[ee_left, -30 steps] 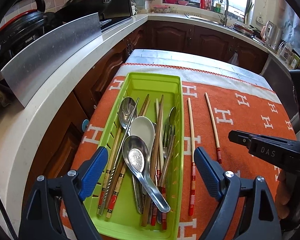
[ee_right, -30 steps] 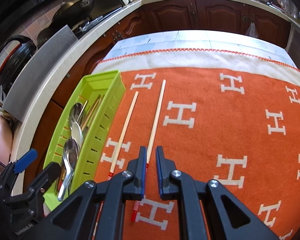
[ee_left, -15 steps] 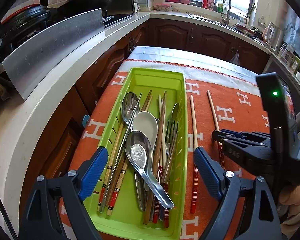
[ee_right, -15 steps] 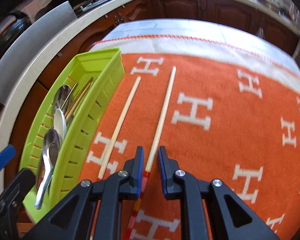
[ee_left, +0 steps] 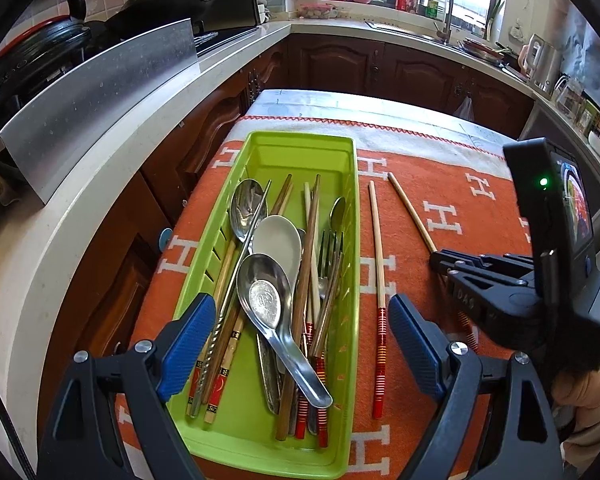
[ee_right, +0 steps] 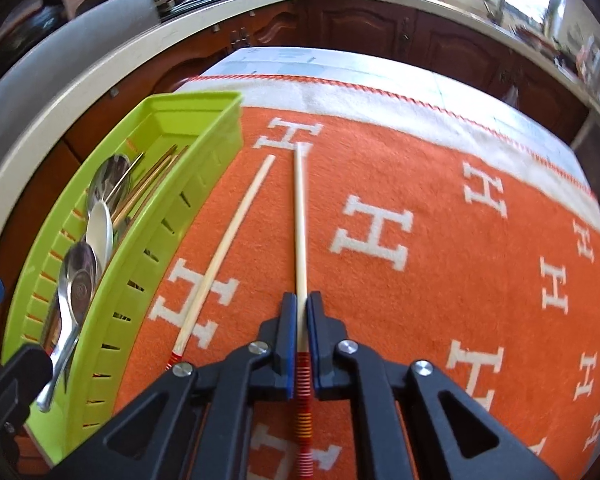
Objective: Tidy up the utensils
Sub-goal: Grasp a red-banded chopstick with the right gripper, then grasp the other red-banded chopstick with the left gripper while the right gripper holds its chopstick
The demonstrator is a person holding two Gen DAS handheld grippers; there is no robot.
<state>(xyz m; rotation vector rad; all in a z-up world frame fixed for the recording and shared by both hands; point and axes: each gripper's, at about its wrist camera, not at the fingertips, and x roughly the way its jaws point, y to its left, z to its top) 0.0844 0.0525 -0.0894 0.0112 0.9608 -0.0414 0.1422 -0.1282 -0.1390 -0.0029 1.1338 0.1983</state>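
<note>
A green tray (ee_left: 352, 208) holds spoons (ee_left: 268, 300), forks and several chopsticks. My left gripper (ee_left: 300, 304) hovers open above the tray's near end with nothing between its fingers. Right of the tray, two pale chopsticks with red-striped ends lie on the orange cloth. My right gripper (ee_right: 302, 300) is closing its jaws on the right-hand chopstick (ee_right: 300, 220), pads pressed on it just above the stripes. The other chopstick (ee_right: 228, 240) lies free beside the tray (ee_right: 204, 160). In the left wrist view the right gripper (ee_left: 440, 258) points down onto that chopstick (ee_left: 414, 216).
The orange cloth (ee_right: 440, 200) with white H marks covers the table. A white counter (ee_left: 112, 168) with a steel sheet (ee_left: 100, 92) and a wok runs along the left, a sink at the back. A hand (ee_left: 580, 396) holds the right gripper.
The right gripper came down over the right-hand chopstick and closed its jaws on it; the chopstick now lines up straight between them. The left gripper stayed put.
</note>
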